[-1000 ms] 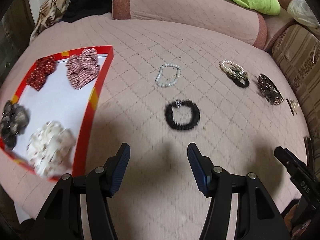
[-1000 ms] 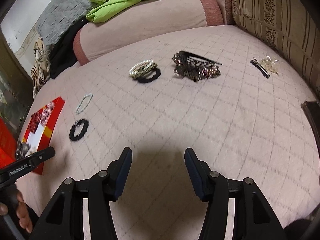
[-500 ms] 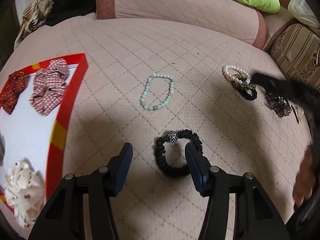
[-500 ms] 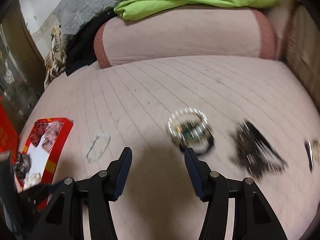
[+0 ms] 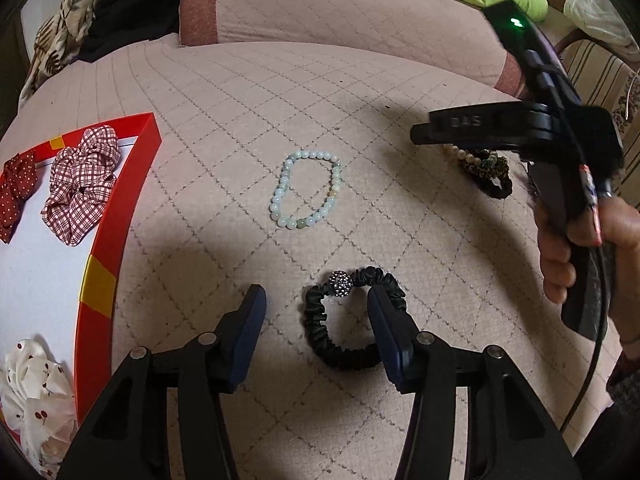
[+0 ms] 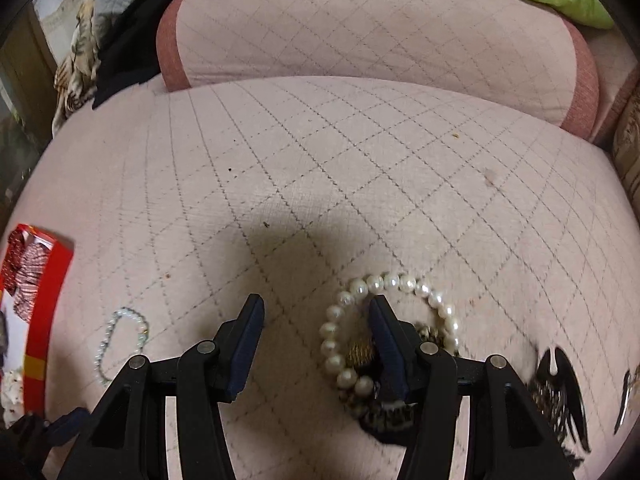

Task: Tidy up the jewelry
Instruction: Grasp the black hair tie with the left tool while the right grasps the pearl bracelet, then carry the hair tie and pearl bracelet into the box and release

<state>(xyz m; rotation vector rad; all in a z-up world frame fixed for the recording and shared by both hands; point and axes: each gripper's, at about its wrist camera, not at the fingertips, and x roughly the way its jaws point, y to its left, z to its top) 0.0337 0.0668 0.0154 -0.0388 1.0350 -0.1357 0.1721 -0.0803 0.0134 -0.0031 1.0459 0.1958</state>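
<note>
1. Left gripper: jaws spread wide, gripping nothing, low over the quilted pink cushion.
2. Black scrunchie with a sparkly bead lies flat between the left gripper's fingers; the right finger sits over its right side, contact not clear.
3. Pale green bead bracelet lies flat, ahead of the left gripper and well apart from it.
4. Red-rimmed tray left of the left gripper; it holds a checked scrunchie, a dotted red one and a white cherry-print one.
5. Right gripper: jaws apart, nothing clamped. Its right finger dips inside the pearl bracelet, which lies on a dark scrunchie.
6. Lettering "DAS" reads on the right gripper's body in the left wrist view; a green light glows above it.
7. Dark hair clip lies right of the right gripper.
</note>
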